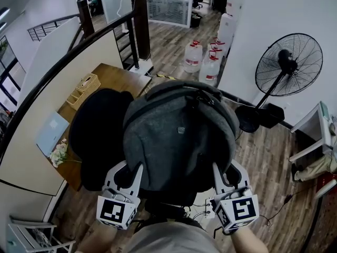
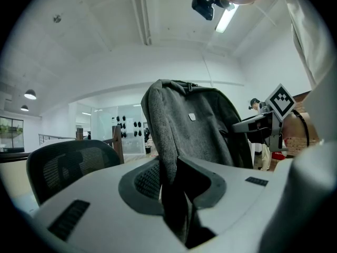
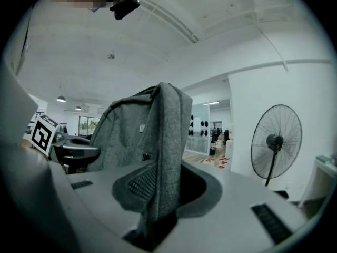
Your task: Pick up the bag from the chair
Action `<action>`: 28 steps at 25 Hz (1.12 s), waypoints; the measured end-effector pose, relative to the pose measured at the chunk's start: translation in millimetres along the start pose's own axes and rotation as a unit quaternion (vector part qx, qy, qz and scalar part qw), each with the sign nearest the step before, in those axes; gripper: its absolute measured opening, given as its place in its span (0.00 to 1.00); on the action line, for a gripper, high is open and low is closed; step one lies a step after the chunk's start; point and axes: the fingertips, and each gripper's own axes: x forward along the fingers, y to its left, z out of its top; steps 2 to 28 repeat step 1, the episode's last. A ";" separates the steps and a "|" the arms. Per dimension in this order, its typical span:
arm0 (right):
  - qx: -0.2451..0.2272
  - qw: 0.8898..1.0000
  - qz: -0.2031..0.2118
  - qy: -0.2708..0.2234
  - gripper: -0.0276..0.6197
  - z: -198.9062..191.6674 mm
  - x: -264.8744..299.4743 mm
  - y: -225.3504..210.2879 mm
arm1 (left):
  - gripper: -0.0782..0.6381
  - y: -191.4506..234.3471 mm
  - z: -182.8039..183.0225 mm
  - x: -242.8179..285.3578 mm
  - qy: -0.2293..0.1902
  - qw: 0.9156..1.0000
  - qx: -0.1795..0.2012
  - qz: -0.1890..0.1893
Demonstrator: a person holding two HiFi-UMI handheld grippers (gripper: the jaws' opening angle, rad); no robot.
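A grey fabric backpack (image 1: 179, 136) hangs in the air between my two grippers, above a black mesh office chair (image 1: 95, 136). My left gripper (image 1: 129, 174) is shut on the bag's left edge. In the left gripper view the grey fabric (image 2: 168, 136) runs down between the jaws, pinched there. My right gripper (image 1: 224, 175) is shut on the bag's right edge, and the right gripper view shows the fabric fold (image 3: 166, 157) clamped between its jaws. The chair's backrest (image 2: 68, 165) shows at the left of the left gripper view.
A black pedestal fan (image 1: 287, 67) stands at the right by a white wall. Water jugs (image 1: 205, 57) sit on the wooden floor ahead. A wooden desk (image 1: 100, 88) with a tray lies to the left, beside a railing (image 1: 63, 62). A white table edge (image 1: 316, 128) is at far right.
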 end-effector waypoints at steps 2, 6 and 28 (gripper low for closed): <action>0.000 1.000 0.000 0.000 0.19 0.0 0.0 0.4 | 0.21 -0.3 0.3 0.2 0.000 1.000 0.000 0.000; 0.000 1.000 0.000 0.000 0.19 0.0 0.0 0.4 | 0.21 -0.3 0.3 0.2 0.000 1.000 0.000 0.000; 0.000 1.000 0.000 0.000 0.19 0.0 0.0 0.4 | 0.21 -0.3 0.3 0.2 0.000 1.000 0.000 0.000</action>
